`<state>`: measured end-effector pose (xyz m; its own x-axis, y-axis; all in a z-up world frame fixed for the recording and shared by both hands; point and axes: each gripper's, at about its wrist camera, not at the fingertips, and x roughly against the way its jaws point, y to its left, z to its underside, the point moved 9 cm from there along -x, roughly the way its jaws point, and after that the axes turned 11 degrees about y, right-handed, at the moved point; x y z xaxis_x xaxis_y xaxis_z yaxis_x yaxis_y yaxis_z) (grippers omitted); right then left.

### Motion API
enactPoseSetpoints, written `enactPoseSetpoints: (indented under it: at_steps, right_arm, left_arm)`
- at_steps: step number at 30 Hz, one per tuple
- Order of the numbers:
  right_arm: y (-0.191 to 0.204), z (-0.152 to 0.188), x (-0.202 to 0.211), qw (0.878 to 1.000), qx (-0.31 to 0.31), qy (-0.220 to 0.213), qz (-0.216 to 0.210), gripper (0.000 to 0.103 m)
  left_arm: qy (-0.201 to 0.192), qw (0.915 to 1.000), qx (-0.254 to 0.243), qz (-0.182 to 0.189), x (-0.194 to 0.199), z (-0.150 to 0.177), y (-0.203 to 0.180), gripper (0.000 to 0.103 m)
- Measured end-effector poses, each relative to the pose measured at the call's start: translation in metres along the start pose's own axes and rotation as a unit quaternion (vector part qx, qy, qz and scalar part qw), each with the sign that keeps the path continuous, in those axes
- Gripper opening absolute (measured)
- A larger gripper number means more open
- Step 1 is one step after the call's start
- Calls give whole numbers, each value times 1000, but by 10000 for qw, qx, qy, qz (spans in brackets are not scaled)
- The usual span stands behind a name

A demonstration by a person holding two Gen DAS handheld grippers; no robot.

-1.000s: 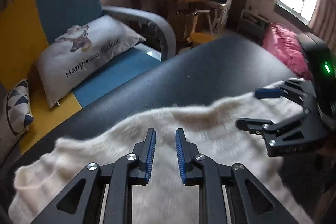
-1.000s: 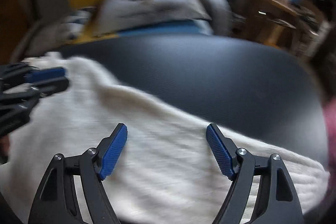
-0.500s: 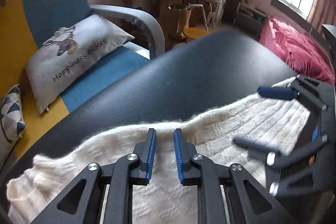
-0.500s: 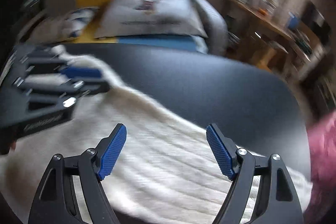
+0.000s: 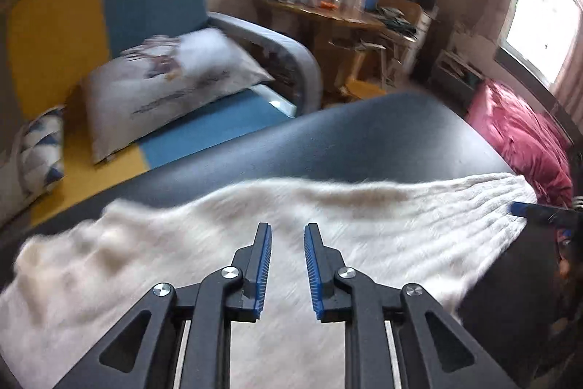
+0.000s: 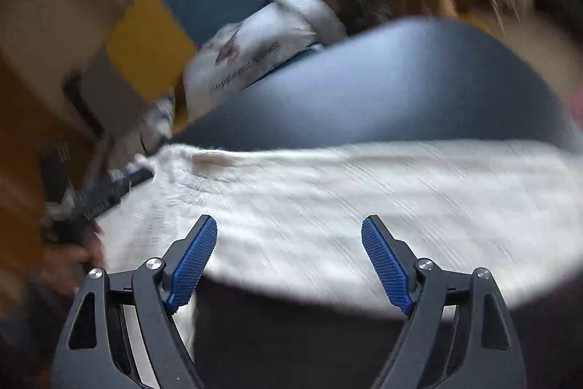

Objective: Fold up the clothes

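A cream knitted sweater (image 5: 328,225) lies spread across a dark blue-black padded table (image 5: 364,141); it also shows in the right wrist view (image 6: 346,192). My left gripper (image 5: 286,232) hovers over the sweater's middle, its jaws a narrow gap apart and empty. My right gripper (image 6: 289,228) is wide open and empty over the sweater's near edge. One of its blue fingertips (image 5: 524,208) shows at the right edge of the left wrist view, and the left gripper (image 6: 109,185) shows blurred at the left of the right wrist view.
Beyond the table stands a blue and yellow armchair (image 5: 153,6) with a printed cushion (image 5: 171,86). A cluttered wooden desk (image 5: 339,17) stands at the back. A pink blanket (image 5: 524,137) lies right of the table. The table's far half (image 6: 400,79) is bare.
Both grippers have drawn apart: the right one has slid toward the sweater's right end and pulled back to its near edge. The left gripper stays narrowly open over the middle.
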<state>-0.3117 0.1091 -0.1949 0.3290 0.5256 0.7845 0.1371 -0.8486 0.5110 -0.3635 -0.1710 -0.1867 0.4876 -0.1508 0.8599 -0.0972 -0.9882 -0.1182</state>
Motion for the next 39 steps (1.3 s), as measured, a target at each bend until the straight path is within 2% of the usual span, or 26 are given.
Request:
enactPoseSetpoints:
  at_steps: [1, 4, 8, 13, 15, 19, 20, 21, 22, 23, 24, 28, 32, 34, 39]
  right_arm:
    - [-16, 7, 16, 9996, -252, -61, -107, 85]
    - [-74, 32, 58, 9940, -1015, -409, -31, 85]
    - [-133, 42, 86, 9764, -1993, -835, -43, 85]
    - [-163, 33, 87, 9599, -2561, -1117, -213, 85]
    - [-169, 28, 90, 9557, -2656, -1270, -45, 85]
    - [-170, 13, 85, 9545, -2606, -1430, 245, 84]
    - [-171, 10, 85, 9555, -2566, -1410, 357, 76]
    - [-172, 9, 82, 9564, -2551, -1353, 438, 66]
    - [-174, 10, 77, 9571, -2578, -1239, 473, 36]
    - [-176, 10, 72, 9576, -2604, -1124, 508, 12]
    - [-177, 11, 69, 9581, -2606, -1059, 539, 9]
    - [-176, 8, 70, 9610, -2455, -1092, 660, 9]
    - [-157, 1, 77, 9693, -2026, -1192, 726, 9]
    - [-139, -7, 81, 9740, -1767, -1271, 632, 9]
    - [-74, -26, 75, 9868, -1029, -1231, 201, 9]
  left_arm:
    - [-12, 9999, 92, -58, 5, 8, 8, 19]
    - [26, 9991, 396, -173, 16, 31, 31, 19]
    - [186, 9970, 685, -301, 21, 63, 50, 19]
    - [331, 9955, 796, -382, 23, 93, 59, 19]
    - [322, 9959, 750, -395, 27, 99, 58, 19]
    - [315, 9963, 678, -425, 29, 103, 57, 19]
    - [314, 9963, 672, -433, 29, 103, 57, 19]
    - [316, 9964, 655, -440, 29, 104, 56, 20]
    - [311, 9964, 647, -444, 30, 104, 56, 20]
    - [302, 9964, 655, -434, 30, 104, 56, 20]
    - [294, 9965, 666, -420, 30, 104, 57, 20]
    - [283, 9965, 682, -380, 31, 105, 57, 20]
    - [323, 9960, 782, -278, 33, 103, 57, 20]
    - [365, 9952, 899, -95, 34, 102, 54, 20]
    - [456, 9918, 1008, 644, 41, 95, 27, 20]
